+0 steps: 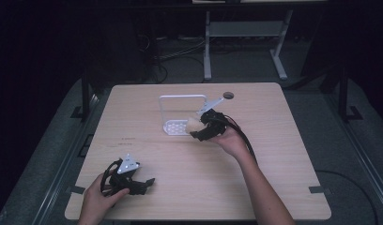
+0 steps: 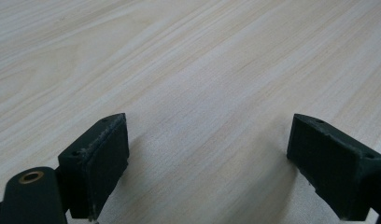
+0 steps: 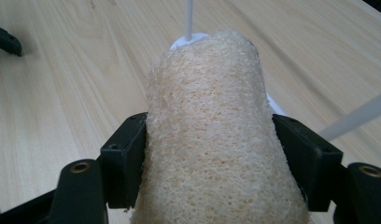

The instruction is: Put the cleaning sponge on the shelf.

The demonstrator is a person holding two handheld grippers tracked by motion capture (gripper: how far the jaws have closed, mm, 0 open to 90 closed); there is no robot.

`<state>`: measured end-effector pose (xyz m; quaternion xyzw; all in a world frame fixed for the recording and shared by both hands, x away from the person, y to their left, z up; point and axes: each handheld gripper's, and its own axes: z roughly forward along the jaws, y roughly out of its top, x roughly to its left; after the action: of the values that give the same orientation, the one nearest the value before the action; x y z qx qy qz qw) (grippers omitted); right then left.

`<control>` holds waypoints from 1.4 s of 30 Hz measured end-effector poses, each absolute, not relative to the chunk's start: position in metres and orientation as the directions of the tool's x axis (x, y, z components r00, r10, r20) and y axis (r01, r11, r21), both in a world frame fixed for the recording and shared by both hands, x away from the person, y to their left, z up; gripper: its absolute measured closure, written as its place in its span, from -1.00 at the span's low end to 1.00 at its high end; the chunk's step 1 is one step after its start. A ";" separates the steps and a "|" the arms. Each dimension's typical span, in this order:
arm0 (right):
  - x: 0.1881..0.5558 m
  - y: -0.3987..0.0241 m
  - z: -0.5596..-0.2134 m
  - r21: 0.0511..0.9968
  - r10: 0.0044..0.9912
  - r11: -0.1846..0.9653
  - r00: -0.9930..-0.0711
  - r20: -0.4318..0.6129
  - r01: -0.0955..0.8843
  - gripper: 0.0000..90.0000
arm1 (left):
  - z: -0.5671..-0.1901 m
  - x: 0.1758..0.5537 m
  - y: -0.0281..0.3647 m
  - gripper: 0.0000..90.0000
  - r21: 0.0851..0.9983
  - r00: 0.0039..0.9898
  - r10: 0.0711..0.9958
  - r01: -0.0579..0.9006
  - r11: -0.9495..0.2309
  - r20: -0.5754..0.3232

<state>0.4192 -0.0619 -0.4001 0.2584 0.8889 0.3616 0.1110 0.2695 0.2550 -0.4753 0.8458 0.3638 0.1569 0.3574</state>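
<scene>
Left: my left hand-held gripper (image 1: 143,183) rests near the bench's (image 1: 283,187) near-left corner, jaws wide and empty, kept clear of the work. Centre: a white rack (image 1: 182,114) stands toward the far edge. Right: my right hand-held gripper (image 1: 195,127) clamps the loofah sponge (image 3: 212,140) across its width; its long axis points at the rack's base, presumably for placing there.

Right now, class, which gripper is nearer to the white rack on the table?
Right. The right gripper holds a loofah sponge at the white rack, beside its base; the left gripper lies open near the table's front edge, far away.
</scene>
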 end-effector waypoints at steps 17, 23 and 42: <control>0.433 -0.030 -0.401 0.696 0.518 0.620 -0.856 -0.014 0.364 -0.32 | -0.475 0.270 0.255 -0.73 0.718 0.687 0.726 0.502 -0.482 0.008; 0.437 -0.022 -0.401 0.695 0.513 0.624 -0.858 -0.019 0.357 -0.32 | -0.475 0.270 0.255 -0.73 0.718 0.687 0.727 0.503 -0.481 0.005; 0.456 0.003 -0.427 0.689 0.523 0.624 -0.852 -0.017 0.368 -0.32 | -0.475 0.269 0.255 -0.73 0.719 0.685 0.728 0.503 -0.480 0.007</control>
<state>0.4561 0.0031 -0.4274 0.2490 0.8945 0.3552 0.1085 0.2686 0.2548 -0.4751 0.8457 0.3641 0.1577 0.3569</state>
